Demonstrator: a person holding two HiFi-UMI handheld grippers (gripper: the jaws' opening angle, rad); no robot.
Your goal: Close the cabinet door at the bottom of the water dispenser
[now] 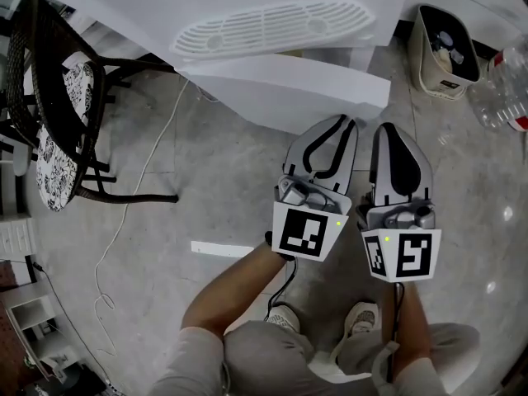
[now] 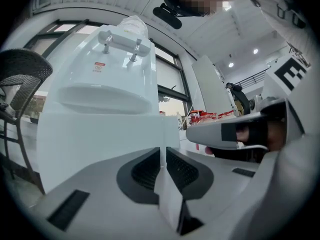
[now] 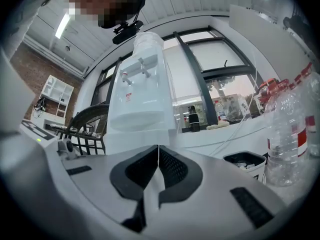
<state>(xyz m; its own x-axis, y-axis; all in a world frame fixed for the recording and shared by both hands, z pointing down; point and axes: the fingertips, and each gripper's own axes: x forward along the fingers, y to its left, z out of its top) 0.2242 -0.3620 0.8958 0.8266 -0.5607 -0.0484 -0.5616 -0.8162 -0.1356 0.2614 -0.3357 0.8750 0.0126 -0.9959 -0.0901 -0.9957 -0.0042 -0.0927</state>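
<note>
The white water dispenser (image 1: 272,25) stands at the top of the head view, its slotted drip tray facing up. Below the tray is the flat white cabinet front (image 1: 285,89); I cannot tell whether it sits flush. In the left gripper view the dispenser (image 2: 107,79) rises just ahead, with two taps on top. My left gripper (image 1: 345,122) is level and a short way from the cabinet's right corner, shut and empty (image 2: 161,151). The right gripper (image 1: 388,127) sits beside it, also shut and empty (image 3: 158,149). Neither touches the cabinet.
A dark wicker chair (image 1: 58,122) with a patterned cushion stands at the left. A white cable (image 1: 140,188) runs across the stone floor. A beige waste bin (image 1: 445,52) and clear plastic bottles (image 1: 503,89) sit at the right. A white strip (image 1: 221,250) lies near my feet.
</note>
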